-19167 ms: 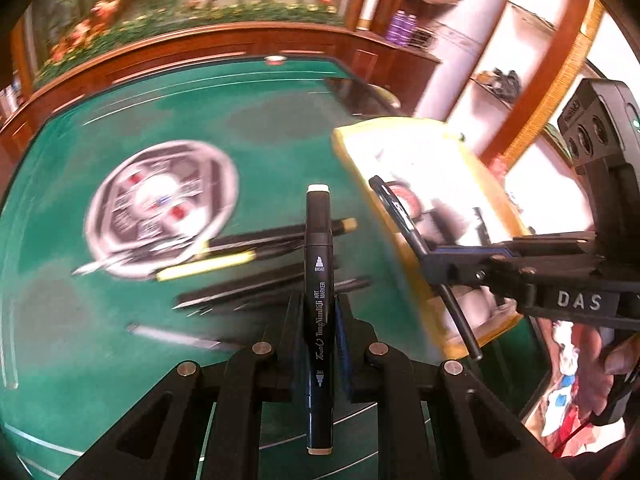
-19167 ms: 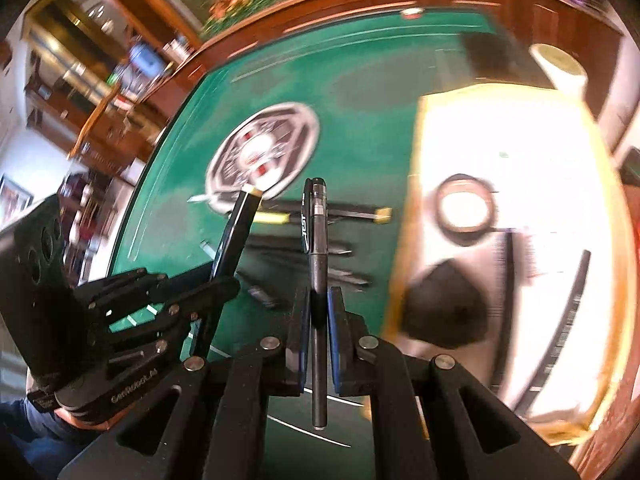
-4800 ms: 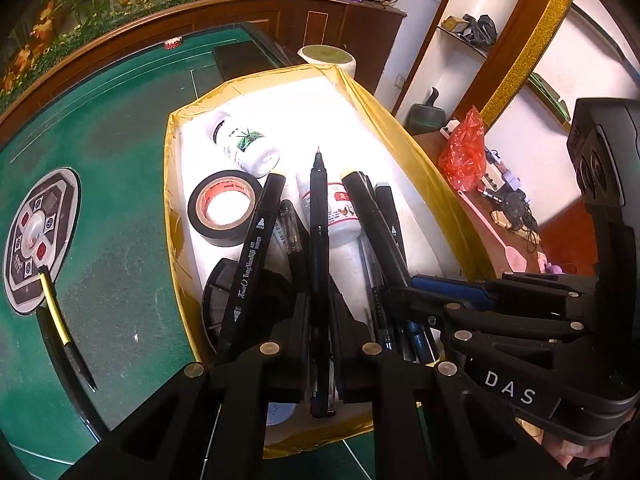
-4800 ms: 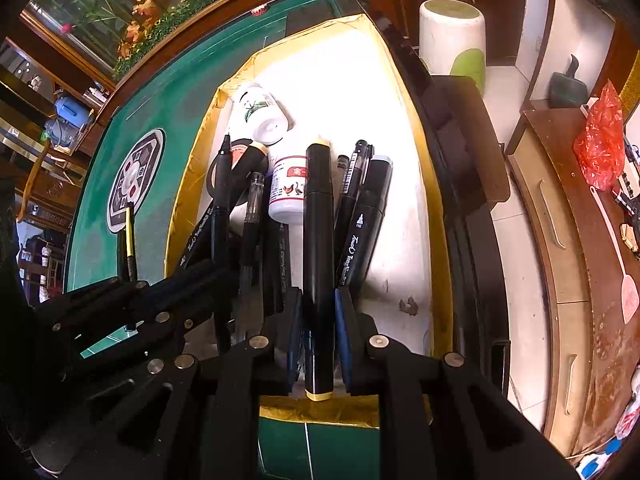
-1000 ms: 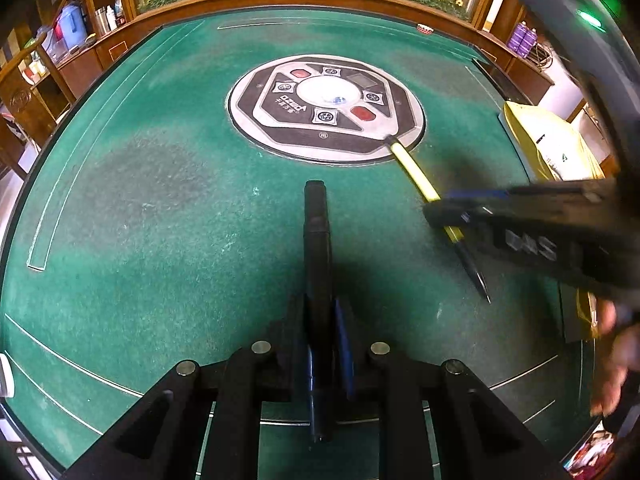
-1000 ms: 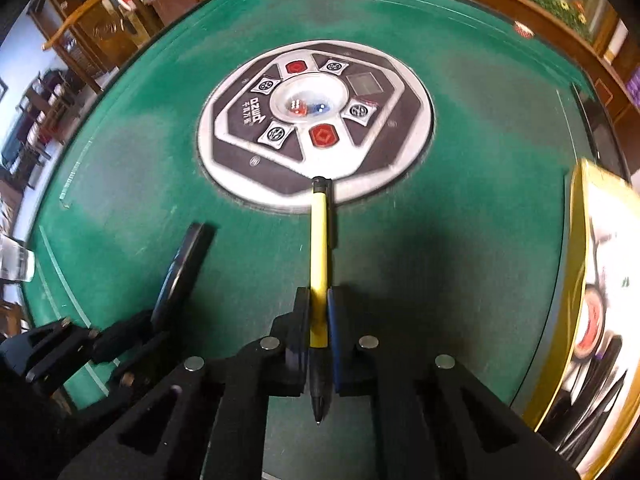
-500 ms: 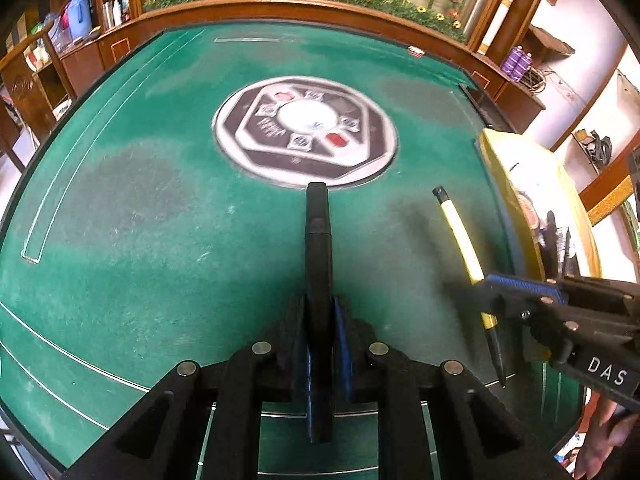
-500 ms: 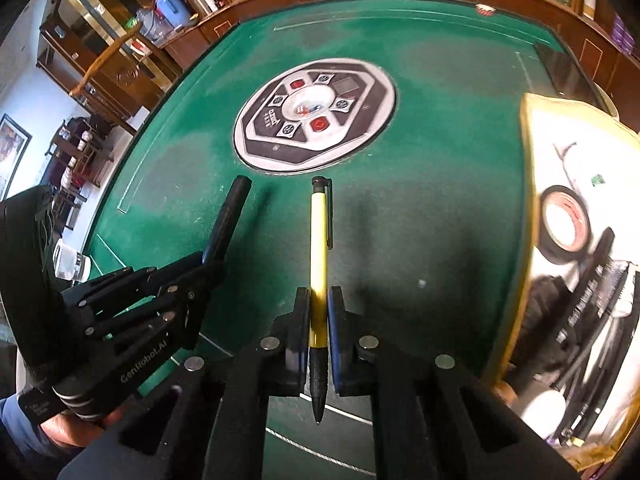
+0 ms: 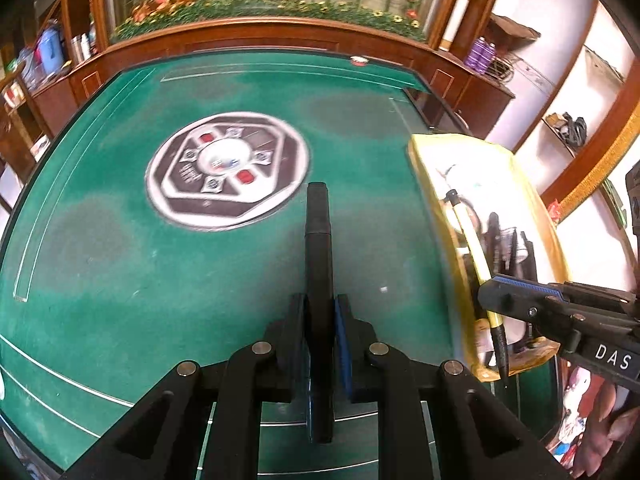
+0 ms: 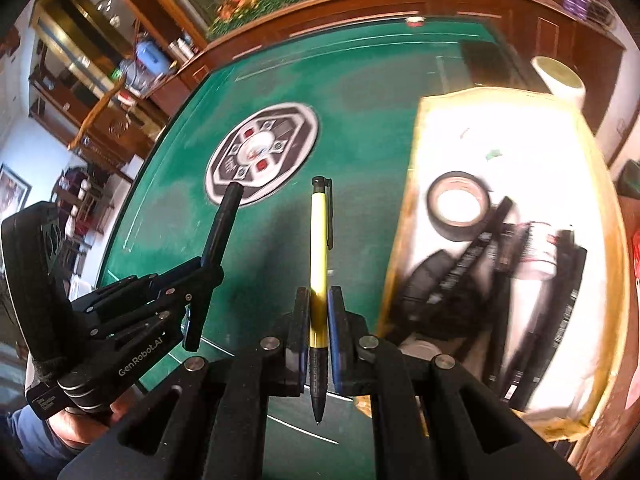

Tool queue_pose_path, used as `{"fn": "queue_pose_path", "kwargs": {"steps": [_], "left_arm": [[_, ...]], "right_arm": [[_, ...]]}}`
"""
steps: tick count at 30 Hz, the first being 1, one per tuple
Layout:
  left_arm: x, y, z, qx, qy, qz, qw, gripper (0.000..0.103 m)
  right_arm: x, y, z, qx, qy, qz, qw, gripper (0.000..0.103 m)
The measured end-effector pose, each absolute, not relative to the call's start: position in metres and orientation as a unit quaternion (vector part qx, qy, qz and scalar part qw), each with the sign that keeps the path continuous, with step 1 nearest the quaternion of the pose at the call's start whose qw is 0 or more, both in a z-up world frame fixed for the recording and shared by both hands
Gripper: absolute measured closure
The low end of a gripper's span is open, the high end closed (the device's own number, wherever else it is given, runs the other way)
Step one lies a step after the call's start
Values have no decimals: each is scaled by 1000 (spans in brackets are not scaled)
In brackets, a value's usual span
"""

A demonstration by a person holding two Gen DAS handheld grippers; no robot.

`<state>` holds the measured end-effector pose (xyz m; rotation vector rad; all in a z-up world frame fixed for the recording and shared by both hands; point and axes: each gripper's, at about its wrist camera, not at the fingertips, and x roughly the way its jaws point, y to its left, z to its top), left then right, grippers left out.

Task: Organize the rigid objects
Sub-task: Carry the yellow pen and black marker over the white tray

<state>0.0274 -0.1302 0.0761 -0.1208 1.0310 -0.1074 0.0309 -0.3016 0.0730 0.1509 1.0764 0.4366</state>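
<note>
A: Entry, step in hand: carrying stage; two writing items lifted off the desk (image 9: 120, 280) and headed, by my judgement, for the yellow-rimmed tray (image 10: 404, 216) at the desk's right edge.

B: Left tongs (image 9: 320, 312)?

A: Nearly closed, pads pressed on a black marker (image 9: 318, 240); marker runs forward between the fingers, cap end over the green felt near the round centre panel (image 9: 228, 168); well apart from the tray.

B: Right tongs (image 10: 318, 312)?

A: Closed tight on a yellow pen (image 10: 319, 248); clip end forward, black tip trailing back past the pads; held above the felt, just beside the tray's near rim.

B: Tray contents?

A: Black tape roll (image 10: 458, 206), a white bottle (image 10: 540, 252), several dark markers and pens; blurred, count not certain.

B: Next move calls for?

A: Judgement only: bring each item over the tray, lower it alongside the pens already lying there, then part the pads; pen likely first, being nearer; take care not to strike the rim.
</note>
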Motion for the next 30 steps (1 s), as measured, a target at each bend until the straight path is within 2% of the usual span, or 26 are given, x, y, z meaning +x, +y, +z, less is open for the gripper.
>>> {"fn": "queue_pose_path", "kwargs": {"steps": [17,30], "left_arm": [[44,-220,112,-16,482,-142,864,88],[56,-275,108,1,500,-186,846,88]], "right_arm": [[16,-407,76,163,483,124,851,95],[14,-427,71,167,485,103,852,95]]}}
